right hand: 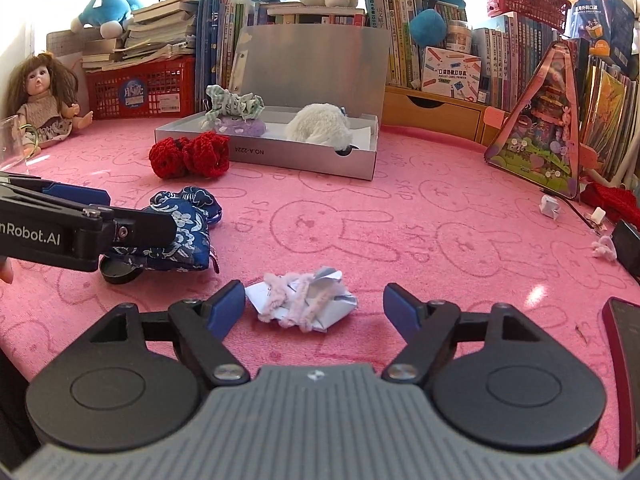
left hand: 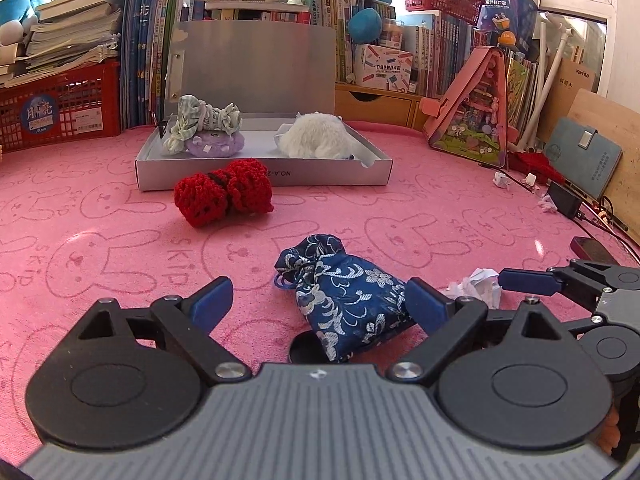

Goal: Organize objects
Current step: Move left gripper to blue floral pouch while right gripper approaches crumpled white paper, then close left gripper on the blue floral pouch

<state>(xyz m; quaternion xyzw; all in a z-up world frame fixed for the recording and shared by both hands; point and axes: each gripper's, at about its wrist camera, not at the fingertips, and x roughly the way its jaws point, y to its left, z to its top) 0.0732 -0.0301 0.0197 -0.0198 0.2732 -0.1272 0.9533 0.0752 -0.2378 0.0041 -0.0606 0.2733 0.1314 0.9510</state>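
A blue floral drawstring pouch (left hand: 344, 296) lies on the pink cloth between the open fingers of my left gripper (left hand: 320, 300); it rests partly on a black round lid (left hand: 306, 352). The pouch also shows in the right wrist view (right hand: 182, 236). My right gripper (right hand: 314, 304) is open around a crumpled white paper with pink fuzzy wire (right hand: 300, 300). A red crocheted piece (left hand: 224, 192) lies in front of an open grey box (left hand: 264, 172). The box holds a white plush (left hand: 316, 136) and a purple plush under a green checked cloth (left hand: 208, 128).
Books, red baskets (left hand: 60, 108) and plush toys line the back. A pink triangular toy case (left hand: 476, 120) stands at the right. A doll (right hand: 44, 96) sits at the far left. A dark phone (right hand: 624, 360) and cables lie at the right edge.
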